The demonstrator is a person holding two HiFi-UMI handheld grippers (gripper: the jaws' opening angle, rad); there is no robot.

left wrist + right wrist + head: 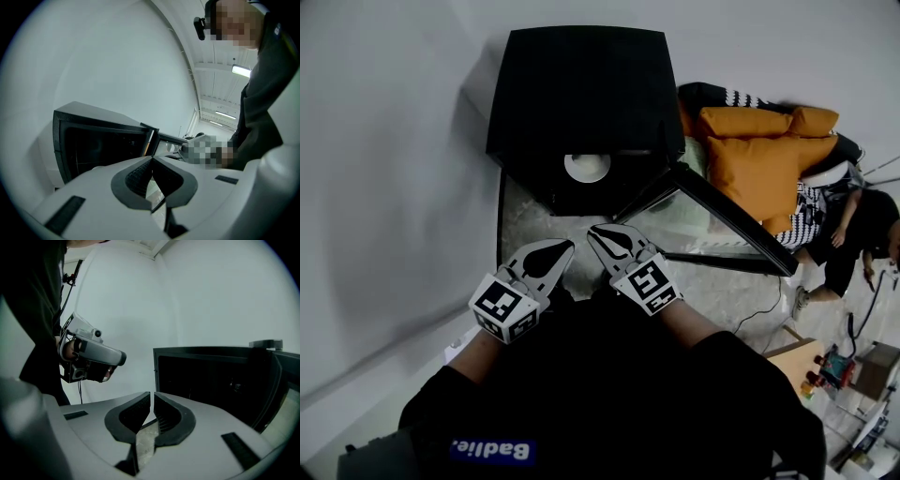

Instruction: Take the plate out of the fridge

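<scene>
A small black fridge [581, 94] stands on the floor with its glass door [712, 220] swung open to the right. A white plate [587, 167] lies on the shelf just inside the opening. My left gripper [567, 246] and right gripper [592, 230] hover side by side in front of the opening, short of the plate, both shut and empty. In the left gripper view the jaws [152, 158] meet at the tips before the dark fridge [98, 140]. The right gripper view shows shut jaws [152, 394], the fridge interior [211, 376] and the left gripper [89, 355]; the plate is hidden there.
A white wall [384, 169] runs along the left of the fridge. Orange cushions [769, 150] lie behind the open door, with a seated person [853, 234] to the right. A cable [759, 314] and small items [839, 366] lie on the floor at the lower right.
</scene>
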